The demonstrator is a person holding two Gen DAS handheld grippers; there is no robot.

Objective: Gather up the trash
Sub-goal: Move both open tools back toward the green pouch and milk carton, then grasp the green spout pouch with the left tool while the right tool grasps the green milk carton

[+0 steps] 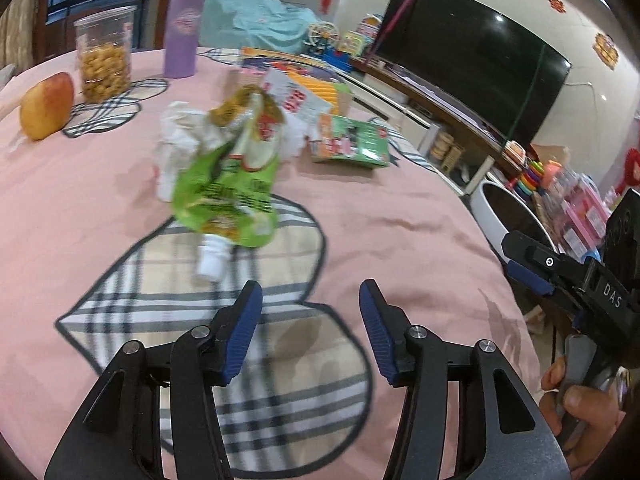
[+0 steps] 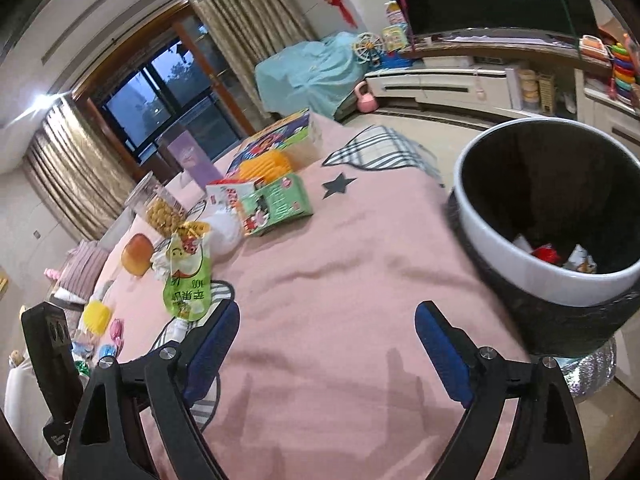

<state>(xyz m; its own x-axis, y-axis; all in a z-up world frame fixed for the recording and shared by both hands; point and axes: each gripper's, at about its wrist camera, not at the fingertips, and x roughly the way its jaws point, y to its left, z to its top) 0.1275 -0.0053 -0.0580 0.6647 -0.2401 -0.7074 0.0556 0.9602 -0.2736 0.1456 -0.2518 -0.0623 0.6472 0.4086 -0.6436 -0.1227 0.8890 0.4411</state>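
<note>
A green squeeze pouch [image 1: 228, 184] with a white cap lies on the pink tablecloth, next to crumpled white tissue [image 1: 180, 140]. My left gripper [image 1: 310, 300] is open and empty, a short way in front of the pouch's cap. The pouch also shows in the right wrist view [image 2: 186, 280] at the left. My right gripper [image 2: 326, 320] is open and empty above the cloth. The white trash bin [image 2: 520, 256] stands just beyond the table edge to its right, with scraps inside. The right gripper also shows in the left wrist view [image 1: 528, 268].
An apple [image 1: 46, 106], a snack jar [image 1: 106, 56], a purple bottle [image 1: 182, 32] and a green box [image 1: 352, 142] sit on the table's far side. More boxes [image 2: 276, 148] lie behind. The table edge [image 1: 480, 232] curves at right, bin rim [image 1: 486, 216] below.
</note>
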